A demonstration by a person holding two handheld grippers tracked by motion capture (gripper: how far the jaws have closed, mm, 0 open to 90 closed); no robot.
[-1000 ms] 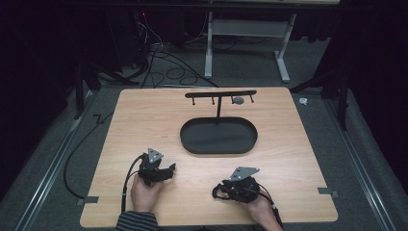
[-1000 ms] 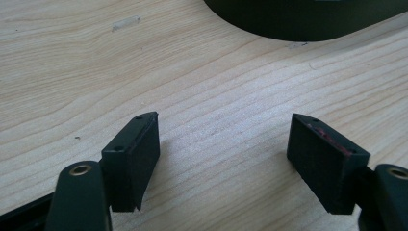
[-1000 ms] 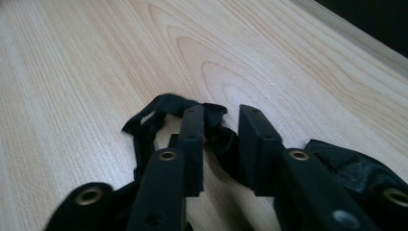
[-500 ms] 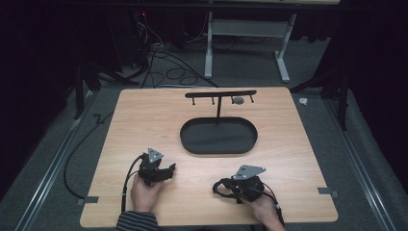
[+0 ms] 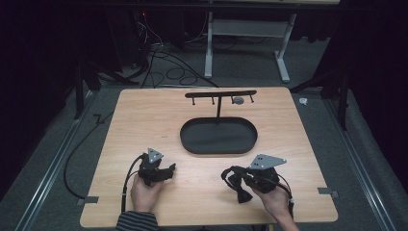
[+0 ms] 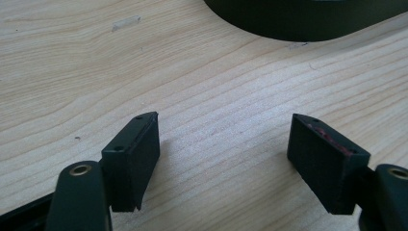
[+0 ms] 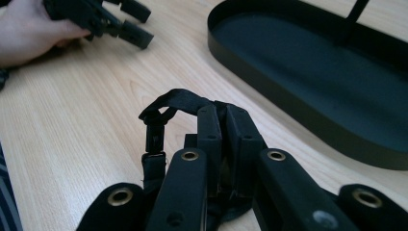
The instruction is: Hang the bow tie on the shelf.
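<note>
The desk is carrying a black oval tray with a hook stand rising behind it, probably meant for hanging something. The right gripper, jaws pressed together, is pinching a black strap beside the tray. The left gripper is resting near the desk's front edge, spread wide and holding nothing.

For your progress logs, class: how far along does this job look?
Done: one small grey item hangs from the stand's bar. In hand: the right tongs are shut on a black strap; the left tongs are open. Left, probably: placing the strap on the bar or tray.
</note>
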